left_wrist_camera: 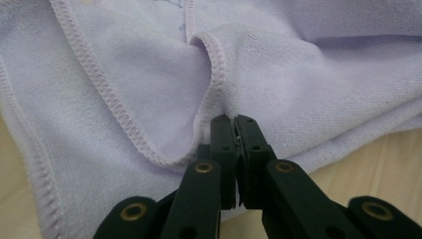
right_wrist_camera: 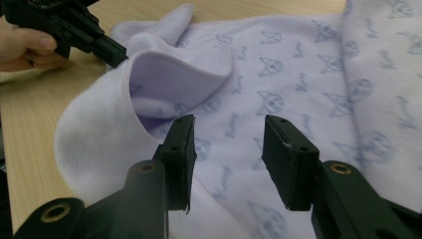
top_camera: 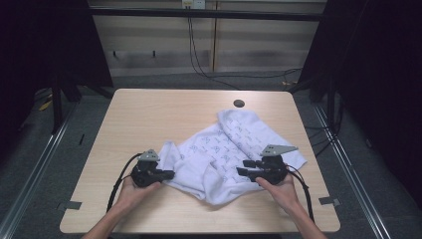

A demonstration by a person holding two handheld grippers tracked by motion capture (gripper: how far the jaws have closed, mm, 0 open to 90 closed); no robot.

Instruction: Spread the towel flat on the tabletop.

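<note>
1. High view: a pale lilac printed garment [top_camera: 234, 149] lies crumpled on the near half of the counter [top_camera: 149, 114], between both hands.
2. Left tool [left_wrist_camera: 235, 122]: jaws closed on the garment's stitched hem [left_wrist_camera: 211, 89], pinching a fold of cloth; this grip should be kept firm.
3. Right tool [right_wrist_camera: 229, 149]: jaws parted over the printed face, nothing pressed between them. Judged best practice: lower onto a single edge layer before closing, then draw both tools apart to spread the cloth flat.
</note>
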